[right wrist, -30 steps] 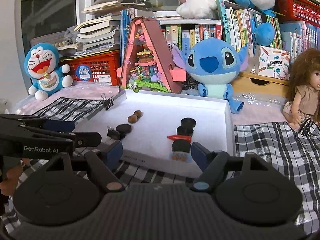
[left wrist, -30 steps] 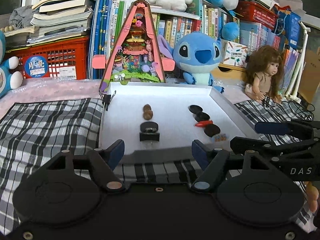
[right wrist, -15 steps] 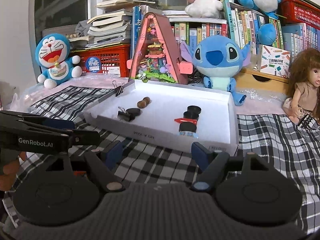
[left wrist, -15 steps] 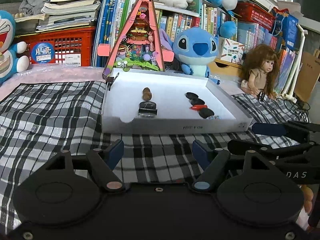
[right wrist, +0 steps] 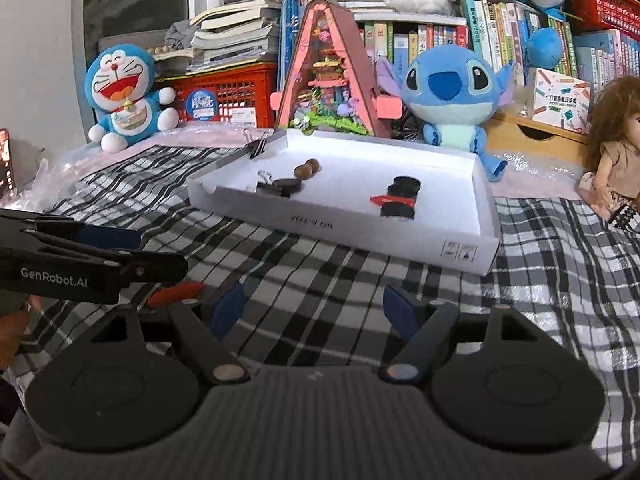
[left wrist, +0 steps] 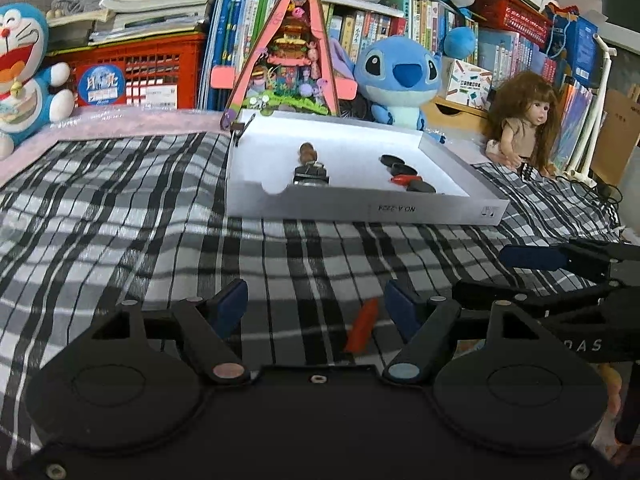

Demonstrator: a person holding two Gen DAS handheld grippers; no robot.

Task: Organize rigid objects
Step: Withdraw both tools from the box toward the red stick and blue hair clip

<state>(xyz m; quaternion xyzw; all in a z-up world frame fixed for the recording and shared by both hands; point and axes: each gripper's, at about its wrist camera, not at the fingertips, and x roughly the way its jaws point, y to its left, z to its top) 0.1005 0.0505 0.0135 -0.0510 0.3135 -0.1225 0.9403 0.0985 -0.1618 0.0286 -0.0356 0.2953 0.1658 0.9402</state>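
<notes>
A white shallow box (left wrist: 400, 210) (right wrist: 400, 240) sits on the checked cloth. Inside it lie two brown nuts (left wrist: 308, 152) (right wrist: 307, 168), a black binder clip (left wrist: 310, 174) (right wrist: 276, 188), several black discs (left wrist: 400, 168) (right wrist: 402, 196) and a red piece (left wrist: 404, 179) (right wrist: 386, 199). A loose red-orange piece (left wrist: 362, 326) (right wrist: 174, 294) lies on the cloth near me, between the left gripper's fingers. My left gripper (left wrist: 316, 306) (right wrist: 120, 258) is open and empty. My right gripper (right wrist: 314, 308) (left wrist: 520, 276) is open and empty, to the right of the left one.
Behind the box stand a pink triangular toy house (left wrist: 288, 48), a Stitch plush (left wrist: 400, 76), a Doraemon plush (right wrist: 124, 96), a red crate (left wrist: 140, 76), books and a doll (left wrist: 524, 120). A binder clip (right wrist: 258, 145) grips the box's far left corner.
Both grippers have pulled back from the box and dropped lower toward the cloth. The loose red-orange piece has come into view between the left gripper's fingers.
</notes>
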